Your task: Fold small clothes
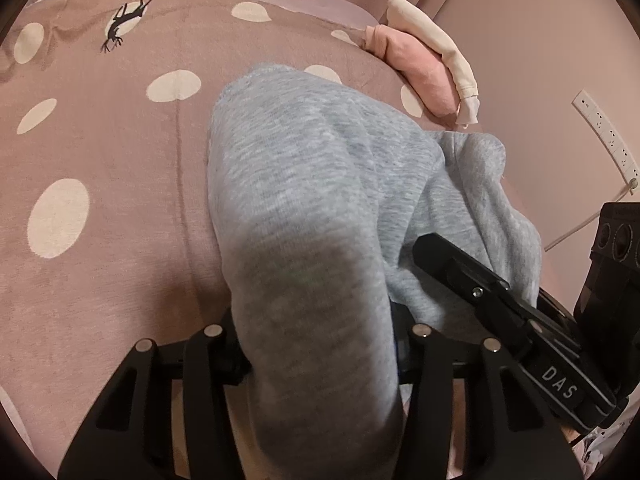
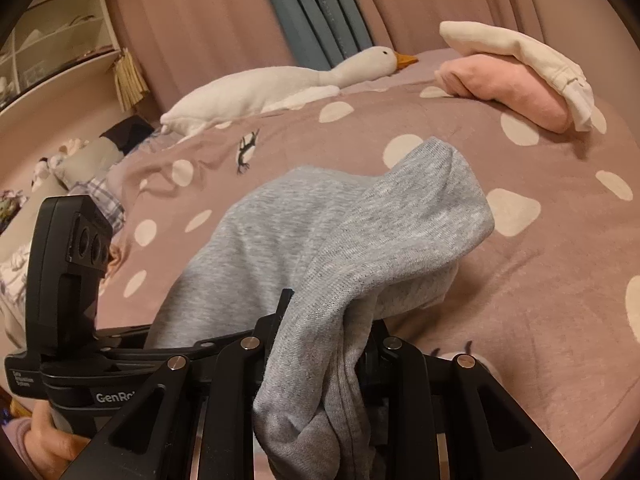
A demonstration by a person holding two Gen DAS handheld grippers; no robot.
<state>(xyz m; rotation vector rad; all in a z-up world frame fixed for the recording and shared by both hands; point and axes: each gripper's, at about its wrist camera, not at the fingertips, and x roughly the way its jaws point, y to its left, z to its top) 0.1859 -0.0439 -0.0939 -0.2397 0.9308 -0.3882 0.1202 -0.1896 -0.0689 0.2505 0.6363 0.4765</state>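
A light grey knit garment [image 1: 312, 184] lies partly folded on the pink spotted bedspread [image 1: 100, 152]. My left gripper [image 1: 316, 344] is shut on its near edge, and the cloth drapes over and hides the fingertips. The garment [image 2: 328, 240] also shows in the right wrist view, bunched and lifted toward me. My right gripper [image 2: 320, 344] is shut on a fold of it; the cloth hangs down between the fingers. The right gripper's black body [image 1: 500, 300] shows at the right of the left wrist view, and the left gripper's body [image 2: 76, 280] at the left of the right wrist view.
A folded pink garment [image 2: 516, 92] with a folded cream one [image 2: 516, 52] on top sits at the bed's far right. A white goose plush [image 2: 280, 84] lies along the far edge. Pink curtains [image 2: 200, 20] hang behind. A shelf [image 2: 52, 32] stands at the left.
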